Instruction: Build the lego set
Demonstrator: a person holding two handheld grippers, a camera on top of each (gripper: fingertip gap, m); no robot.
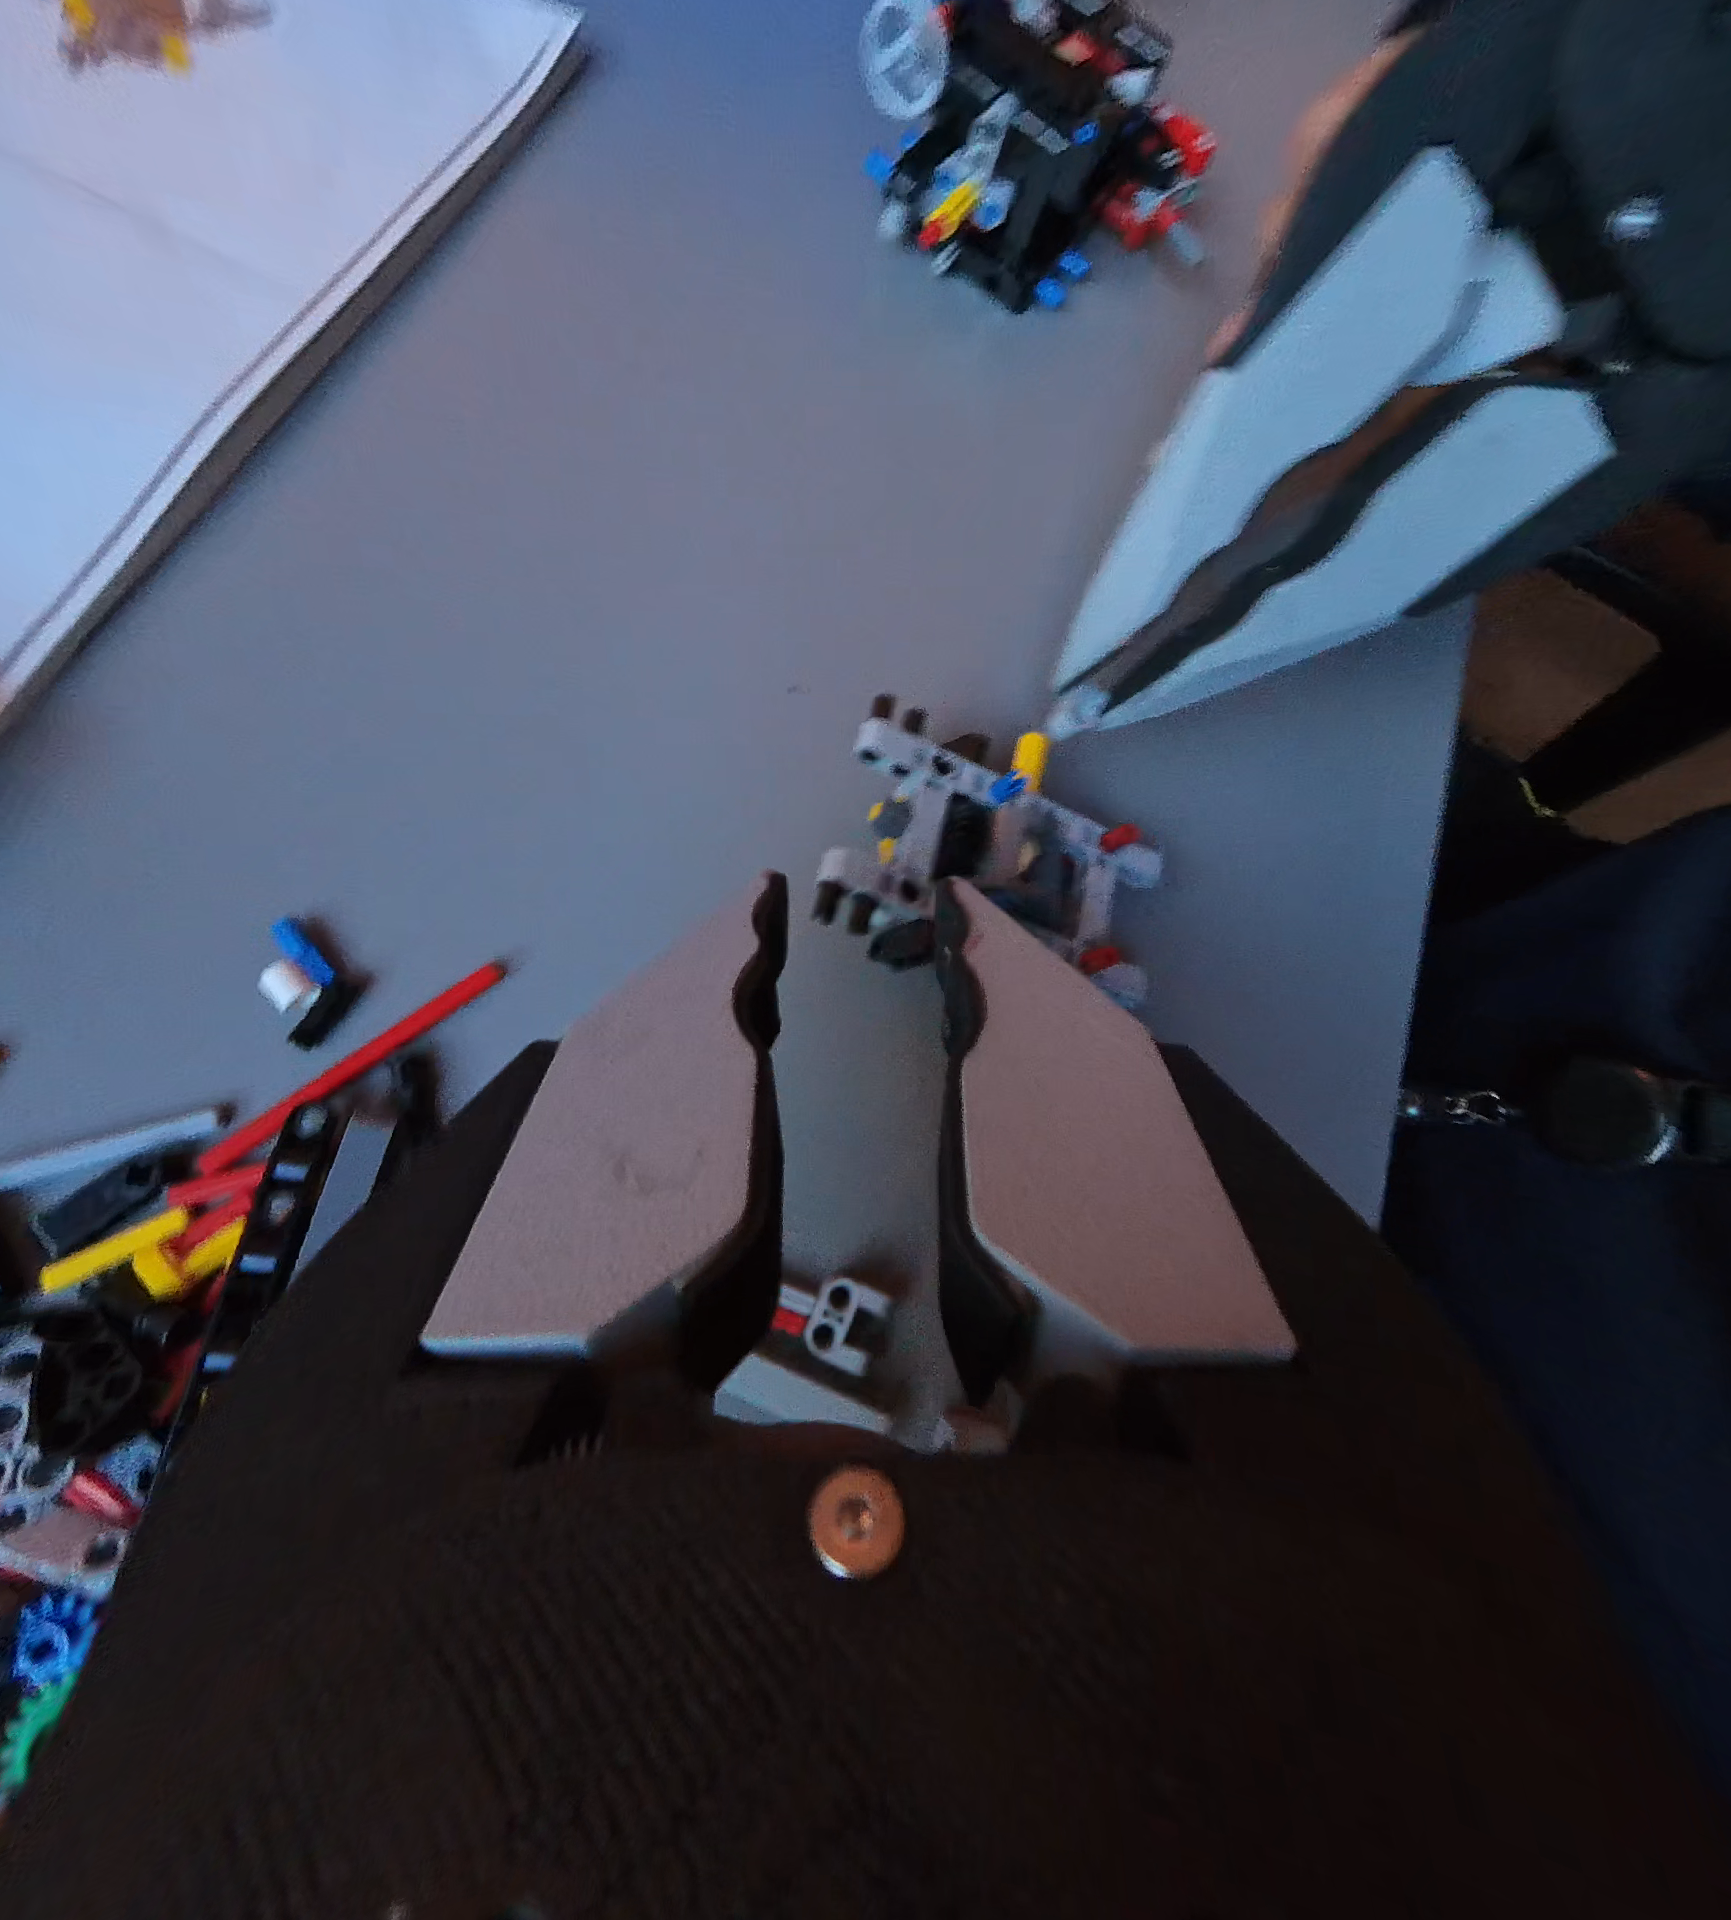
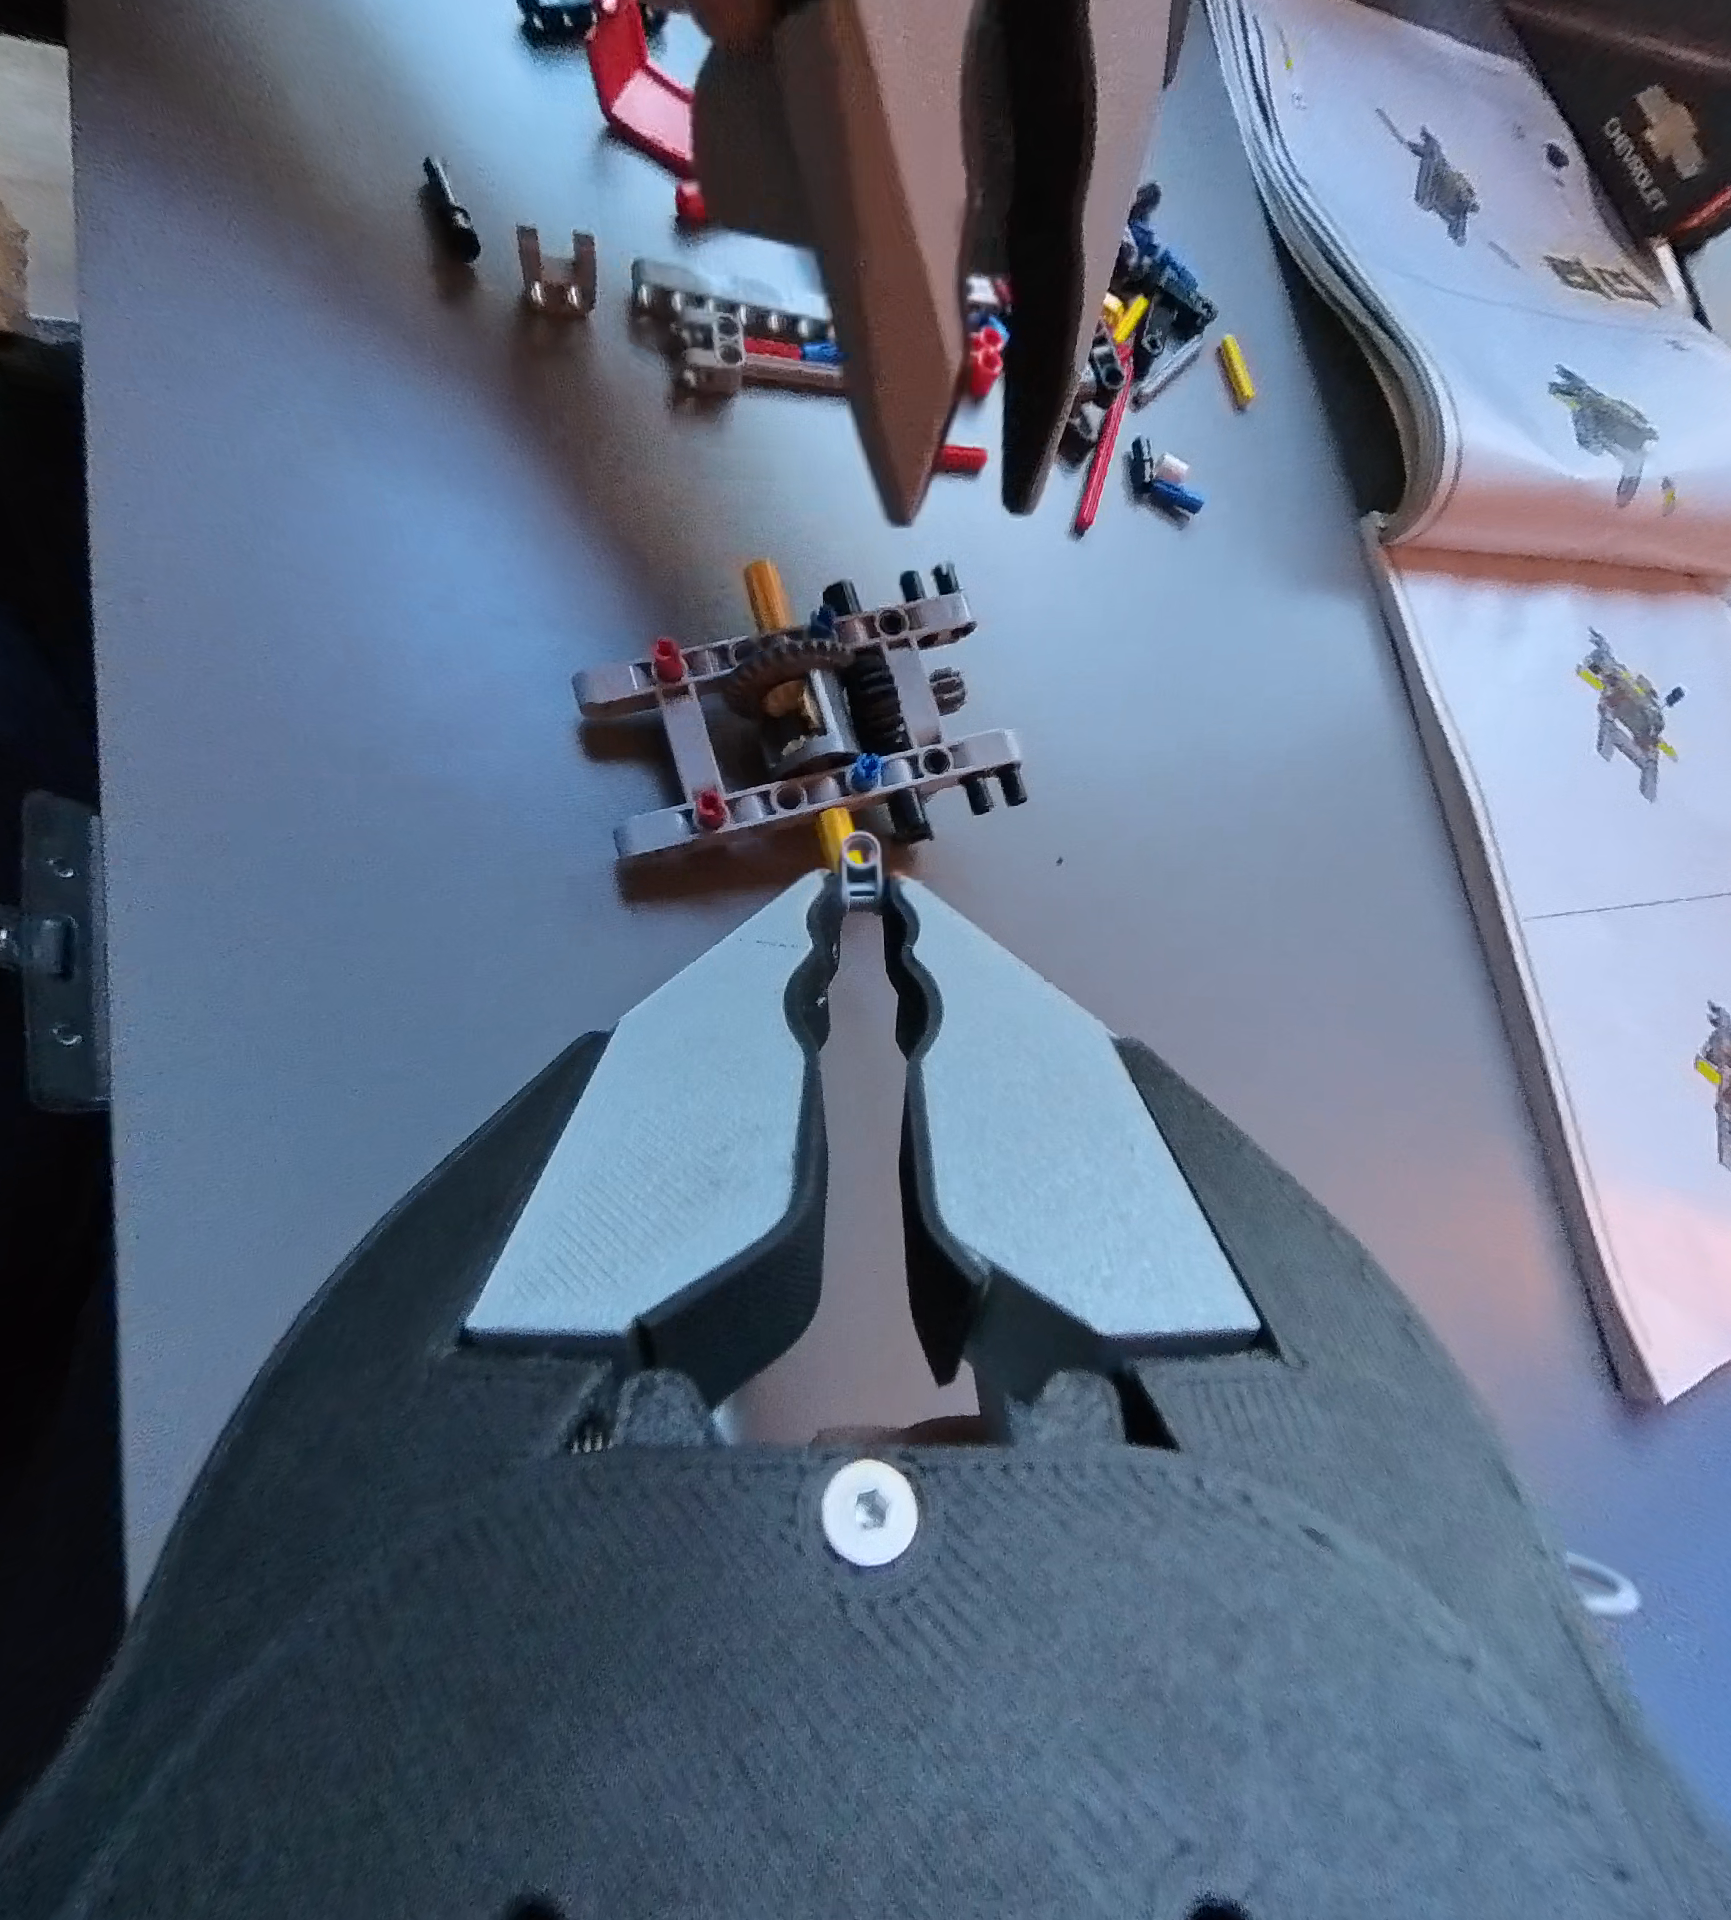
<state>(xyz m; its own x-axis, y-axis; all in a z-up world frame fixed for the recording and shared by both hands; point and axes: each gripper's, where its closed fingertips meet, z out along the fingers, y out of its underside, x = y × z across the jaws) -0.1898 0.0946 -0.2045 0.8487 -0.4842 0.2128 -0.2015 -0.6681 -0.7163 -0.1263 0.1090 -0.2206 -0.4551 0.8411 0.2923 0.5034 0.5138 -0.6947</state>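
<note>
Right gripper (image 2: 859, 891): jaws nearly closed, a small grey connector piece (image 2: 861, 873) is pinched at the very tips, pads seen pressing on both its sides. The piece is held against the near end of a yellow axle (image 2: 833, 831) that sticks out of a grey beam-and-gear assembly (image 2: 799, 717) lying flat mid-table.

Left gripper (image 1: 861, 904): jaws parted, nothing gripped; only bare table is seen between the fingers. The right fingertip (image 1: 949, 914) is just beside the assembly's near corner; contact cannot be told through the blur.

Assembly is judged light, rigid plastic, smooth-sided, likely to slide on the grey table (image 2: 321, 623) if pushed along the axle. Pins and gears are judged loosely seated; best taken across the two long side beams, not by the axle or gear.

Farther out: loose parts pile (image 1: 61, 1351) to the near left of the left wrist view, a larger black build (image 1: 1027, 156) far off, an open instruction booklet (image 2: 1619, 779) along the right of the right wrist view.
</note>
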